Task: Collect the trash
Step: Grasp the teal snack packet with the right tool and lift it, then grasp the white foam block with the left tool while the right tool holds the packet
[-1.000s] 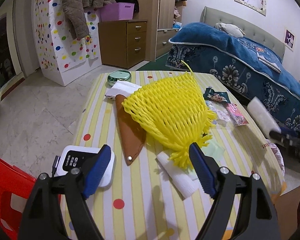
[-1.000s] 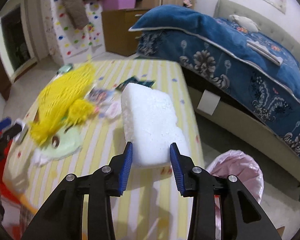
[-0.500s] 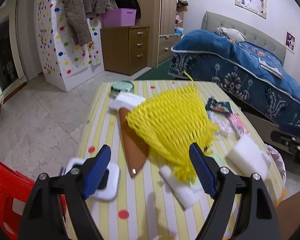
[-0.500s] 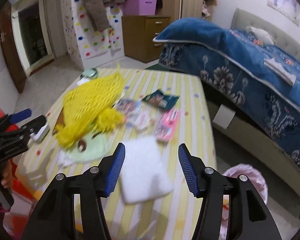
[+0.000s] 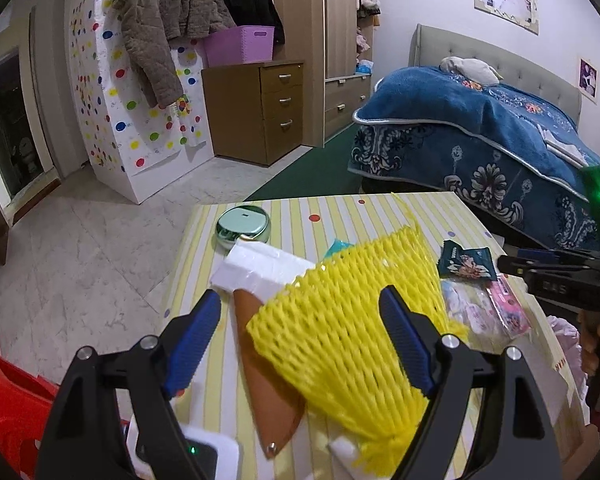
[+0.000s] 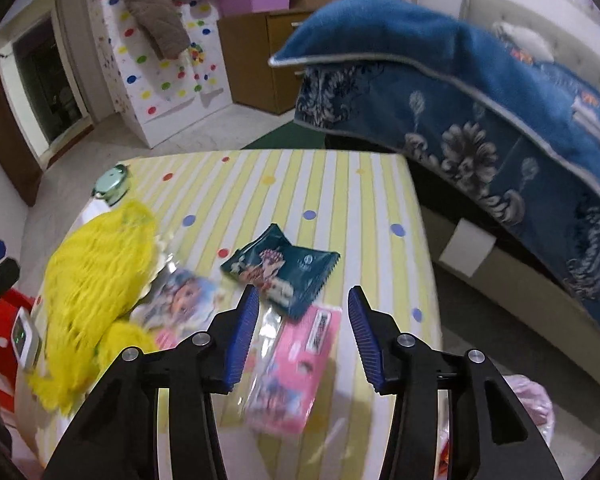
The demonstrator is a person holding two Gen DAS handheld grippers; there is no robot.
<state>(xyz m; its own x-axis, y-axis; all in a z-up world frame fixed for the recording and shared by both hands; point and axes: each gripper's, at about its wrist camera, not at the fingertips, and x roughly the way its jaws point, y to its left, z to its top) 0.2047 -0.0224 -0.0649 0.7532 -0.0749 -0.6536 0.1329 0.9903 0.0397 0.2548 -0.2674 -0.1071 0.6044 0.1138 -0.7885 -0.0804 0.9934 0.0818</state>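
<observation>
Hovering over the striped desk (image 6: pixel 340 184), the right tool (image 6: pixel 300 330) has its jaws part open with nothing between them; they have just been narrowing a little. Below it lies the pink packet (image 6: pixel 296 376), with the dark teal wrapper (image 6: pixel 284 276) just beyond, touching its far end. The left tool (image 5: pixel 300 344) stands wide and empty above the yellow foam net (image 5: pixel 348 320), which rests on the desk over a brown leather piece (image 5: pixel 268 392). Here's the danger: both wrappers are thin and flat, so the pads may skate across the plastic or pinch two at once. The net is springy, too, and a shallow bite could let it slip free.
</observation>
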